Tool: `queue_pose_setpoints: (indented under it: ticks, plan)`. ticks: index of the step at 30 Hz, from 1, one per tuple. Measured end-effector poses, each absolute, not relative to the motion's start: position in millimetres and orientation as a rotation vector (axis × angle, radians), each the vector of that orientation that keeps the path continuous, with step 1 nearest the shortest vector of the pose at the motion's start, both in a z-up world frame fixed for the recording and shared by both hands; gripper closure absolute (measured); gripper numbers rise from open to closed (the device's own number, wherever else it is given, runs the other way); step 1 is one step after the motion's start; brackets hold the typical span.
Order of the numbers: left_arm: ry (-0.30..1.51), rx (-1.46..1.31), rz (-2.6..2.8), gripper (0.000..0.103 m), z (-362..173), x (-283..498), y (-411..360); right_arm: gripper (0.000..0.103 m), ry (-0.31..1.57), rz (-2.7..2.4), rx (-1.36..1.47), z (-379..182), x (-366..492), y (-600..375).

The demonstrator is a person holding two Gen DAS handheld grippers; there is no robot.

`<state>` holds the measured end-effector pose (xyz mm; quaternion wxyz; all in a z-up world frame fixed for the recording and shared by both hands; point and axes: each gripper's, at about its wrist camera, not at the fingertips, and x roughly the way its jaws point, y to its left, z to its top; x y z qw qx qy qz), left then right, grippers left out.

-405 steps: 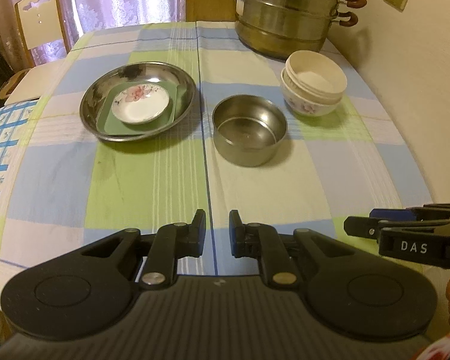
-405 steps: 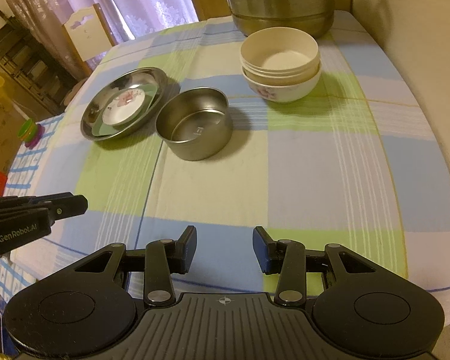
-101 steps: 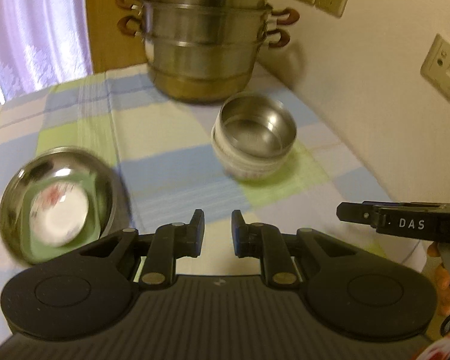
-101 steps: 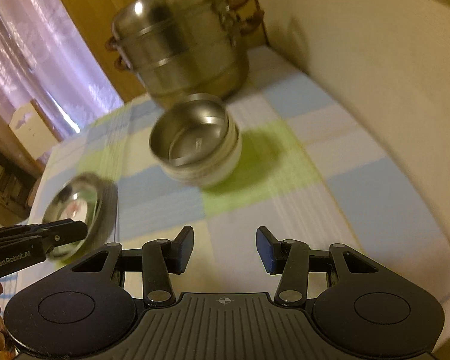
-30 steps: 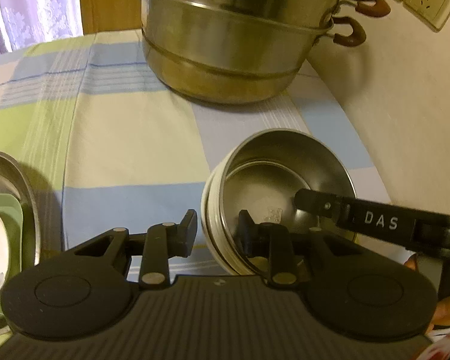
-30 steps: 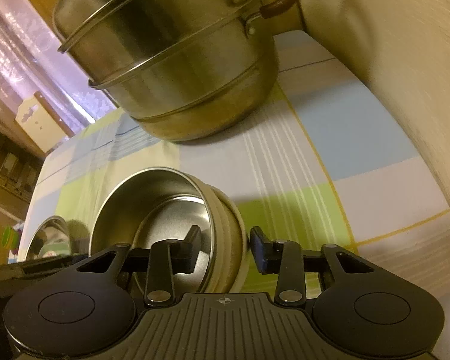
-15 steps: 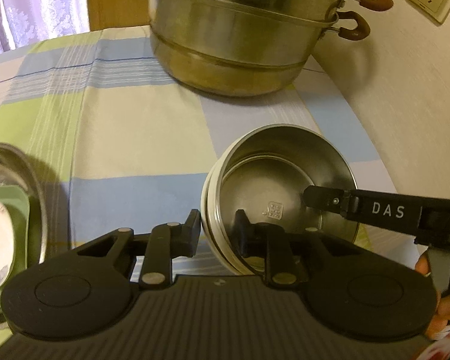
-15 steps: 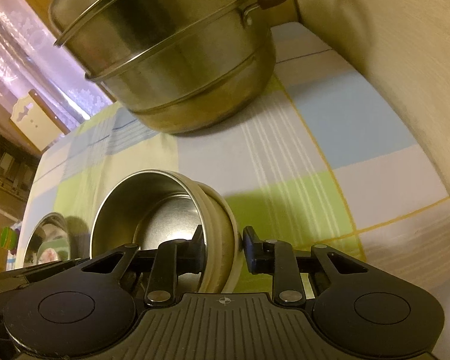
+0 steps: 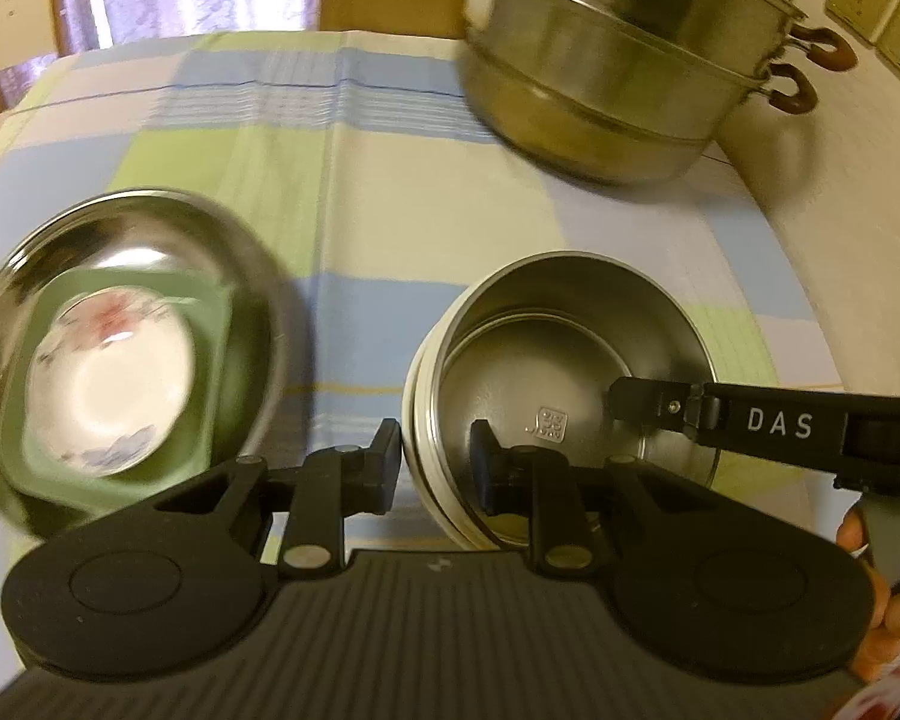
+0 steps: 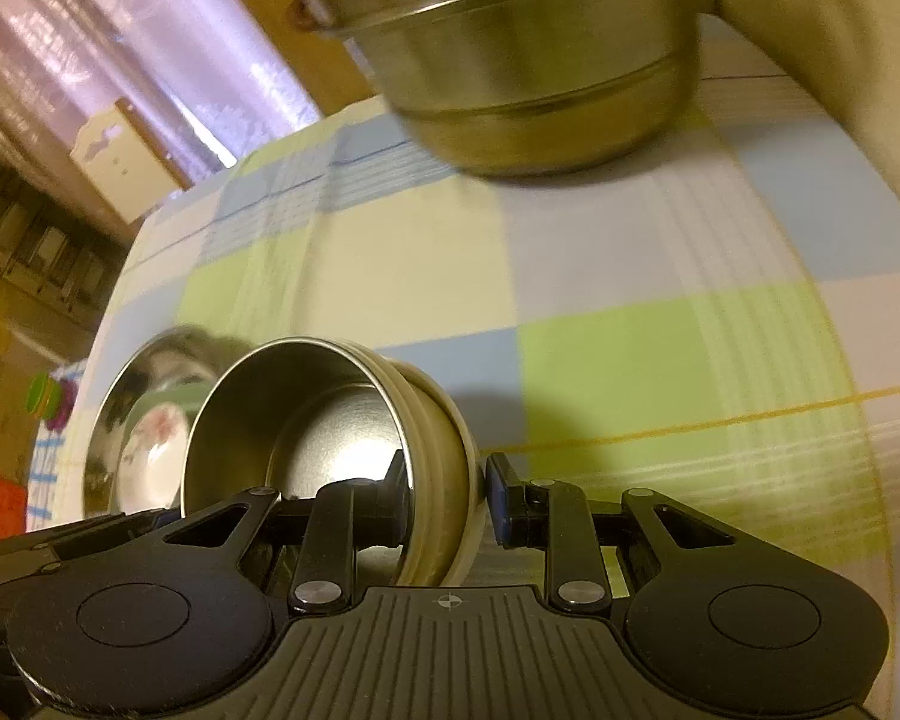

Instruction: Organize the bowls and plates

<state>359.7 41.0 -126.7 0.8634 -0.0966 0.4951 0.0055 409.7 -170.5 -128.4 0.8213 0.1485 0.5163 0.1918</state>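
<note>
- Gripping the bowl stack (image 9: 561,372) rim with left gripper (image 9: 435,461) and right gripper (image 10: 447,489), both clamped.
- We see the plate stack (image 9: 114,354) sorted left; bowls need final placing.

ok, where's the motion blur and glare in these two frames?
Left wrist view: plate stack and steamer pot are smeared, while the steel bowl held in the gripper stays sharp. Right wrist view: pot and tablecloth streak, with a bright glare spot inside the bowl.
</note>
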Motion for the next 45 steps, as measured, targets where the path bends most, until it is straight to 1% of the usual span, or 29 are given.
queue_pose_setpoints:
  ticks: [10,14,15,16,18,19,24,27,30,37,45]
  plan:
    - [1.031,-0.208,-0.001,0.082,-126.6,340.7,60.7,0.077,1.101,0.391,0.301,-127.4,391.0,-145.5]
    - [1.029,-0.202,-0.015,0.079,-124.2,338.7,65.2,0.076,1.079,0.359,0.291,-120.9,385.3,-144.1]
    - [1.022,-0.201,-0.021,0.079,-122.3,337.4,66.4,0.070,1.059,0.346,0.279,-116.3,382.5,-143.7]
    - [1.015,-0.199,-0.026,0.079,-119.3,335.6,67.5,0.060,1.038,0.334,0.267,-111.6,380.0,-143.4]
    - [1.000,-0.193,-0.039,0.079,-112.8,331.9,70.4,0.050,0.993,0.309,0.253,-100.4,372.7,-144.6]
    - [0.993,-0.193,-0.046,0.079,-108.9,329.1,72.2,0.049,0.976,0.302,0.253,-95.8,369.3,-145.3]
    - [0.965,-0.189,-0.079,0.078,-89.3,306.6,83.2,0.049,0.921,0.270,0.269,-75.8,341.4,-148.3]
    - [0.952,-0.139,-0.065,0.080,-81.9,287.1,89.6,0.049,0.917,0.263,0.257,-70.1,321.3,-143.9]
    - [0.959,-0.147,-0.069,0.080,-79.1,270.1,99.8,0.049,0.918,0.296,0.259,-68.1,301.5,-137.0]
    - [0.990,-0.151,-0.045,0.079,-73.9,237.1,113.4,0.049,1.005,0.369,0.320,-71.7,271.9,-121.6]
    - [1.001,-0.168,0.028,0.079,-70.0,212.8,123.8,0.049,1.064,0.423,0.227,-74.6,260.1,-99.4]
